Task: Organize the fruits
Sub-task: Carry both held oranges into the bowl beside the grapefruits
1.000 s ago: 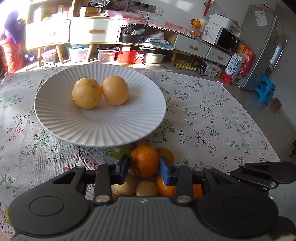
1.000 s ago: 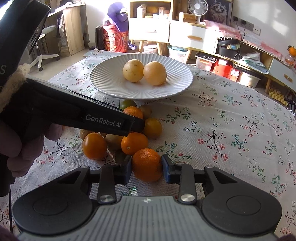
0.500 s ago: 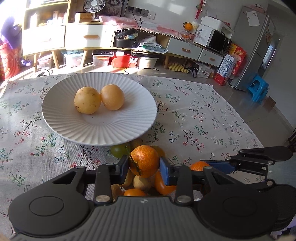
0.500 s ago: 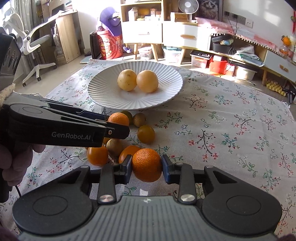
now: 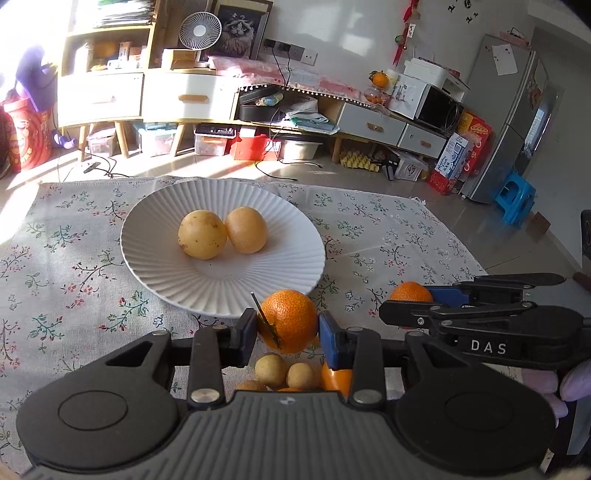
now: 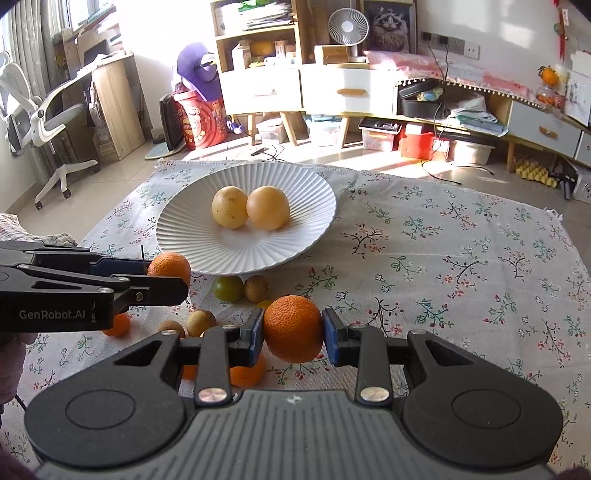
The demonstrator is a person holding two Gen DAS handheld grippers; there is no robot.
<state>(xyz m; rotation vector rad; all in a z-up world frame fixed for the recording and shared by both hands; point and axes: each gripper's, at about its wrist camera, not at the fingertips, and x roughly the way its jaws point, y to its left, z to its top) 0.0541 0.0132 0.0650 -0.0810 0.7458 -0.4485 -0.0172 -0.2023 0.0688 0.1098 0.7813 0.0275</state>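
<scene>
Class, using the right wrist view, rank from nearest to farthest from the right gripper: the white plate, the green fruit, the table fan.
1. Green fruit: left of right gripper, below the plate's rim.
2. White plate: mid-table.
3. Table fan: on the cabinet, far back.

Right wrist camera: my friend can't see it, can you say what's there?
The right gripper pinches an orange above a flowery tablecloth. Behind sits a white plate holding two yellow fruits, and the left gripper holds another orange.
</scene>
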